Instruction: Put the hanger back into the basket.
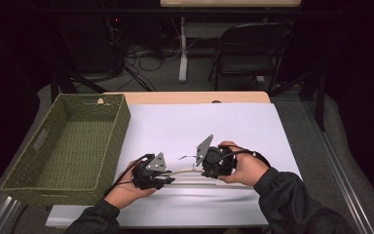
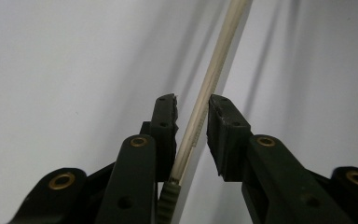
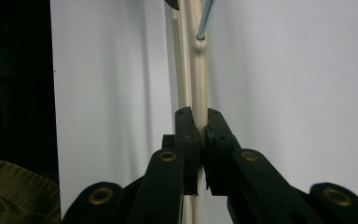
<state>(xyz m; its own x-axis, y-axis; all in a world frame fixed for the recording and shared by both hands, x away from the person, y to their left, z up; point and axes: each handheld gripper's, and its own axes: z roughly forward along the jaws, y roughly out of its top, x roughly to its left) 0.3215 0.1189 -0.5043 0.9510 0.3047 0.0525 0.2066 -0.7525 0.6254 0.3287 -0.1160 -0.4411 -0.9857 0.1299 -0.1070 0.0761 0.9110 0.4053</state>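
Lower centre of the high view: a pale hanger (image 1: pixel 195 176) lies on the white sheet (image 1: pixel 199 122), long axis left to right, spanning both hands. Right gripper (image 3: pixel 200 122) is clamped on the hanger's bar. Left gripper (image 2: pixel 192 109) stands parted, bar (image 2: pixel 205 88) running between its jaws, seemingly against one pad (image 2: pixel 172 116), not pinched. Left only needs to close. Green basket (image 1: pixel 44 187) sits at frame left, nearer the left hand.

Lab, cables (image 1: pixel 148 56), folding chair (image 1: pixel 248 51)
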